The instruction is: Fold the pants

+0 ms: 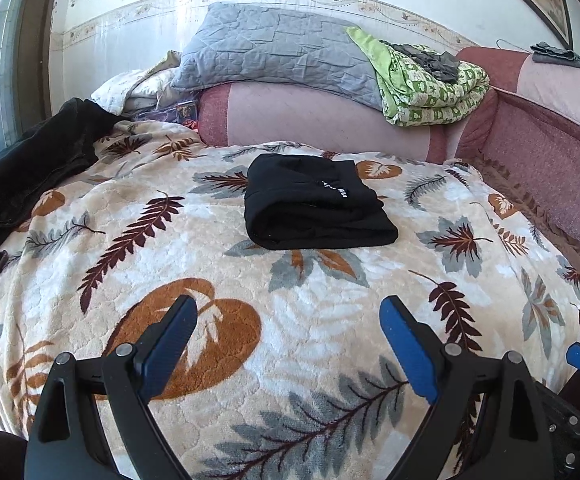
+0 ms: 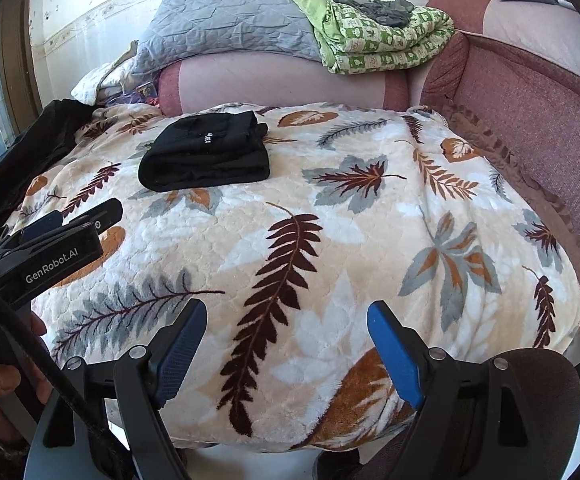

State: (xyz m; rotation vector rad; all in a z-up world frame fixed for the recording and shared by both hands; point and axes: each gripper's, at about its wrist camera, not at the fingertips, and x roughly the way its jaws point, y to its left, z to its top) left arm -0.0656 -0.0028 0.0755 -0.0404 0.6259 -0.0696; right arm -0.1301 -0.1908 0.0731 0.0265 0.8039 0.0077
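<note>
The black pants [image 1: 314,204] lie folded into a compact rectangle on the leaf-patterned blanket [image 1: 250,288], white lettering on top. They also show in the right wrist view [image 2: 206,156], far left of centre. My left gripper [image 1: 288,308] is open and empty, hovering over the blanket's near part, well short of the pants. My right gripper [image 2: 286,312] is open and empty near the bed's front edge. The left gripper's body [image 2: 50,248] shows at the left of the right wrist view.
A dark garment [image 1: 30,168] lies at the bed's left edge. A grey quilt [image 1: 266,52] and a green patterned blanket [image 1: 430,84] rest on the pink headboard cushion [image 1: 310,120]. A maroon padded side [image 1: 550,168] runs along the right.
</note>
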